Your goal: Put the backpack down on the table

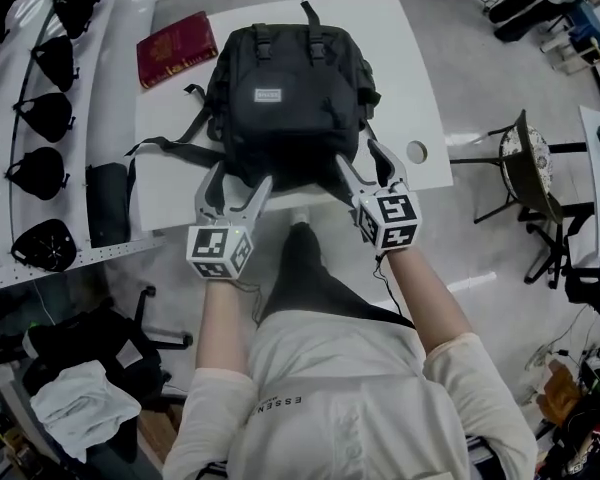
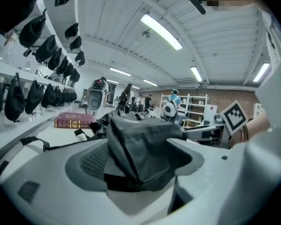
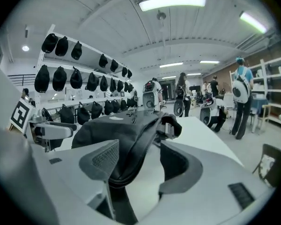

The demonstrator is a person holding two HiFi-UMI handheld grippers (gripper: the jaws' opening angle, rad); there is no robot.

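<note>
My head camera looks steeply down, over the person's forearms, onto the white table (image 1: 410, 78) and the black backpack (image 1: 285, 98) on it. The left gripper view rides low behind the left gripper (image 1: 242, 176), facing nearly level toward the table's far side, with the backpack's near left corner close up. The right gripper view does likewise from the right gripper (image 1: 360, 155) at the near right corner. All three share the backpack; the head and left gripper views share the red book (image 1: 177, 48); each gripper view catches the other's marker cube (image 2: 234, 116).

Brightly and evenly lit from ceiling strip lights (image 2: 161, 32). Only soft, faint shadows. Heavily bent and dark-cornered at the edges of both gripper views; blurred up close.
</note>
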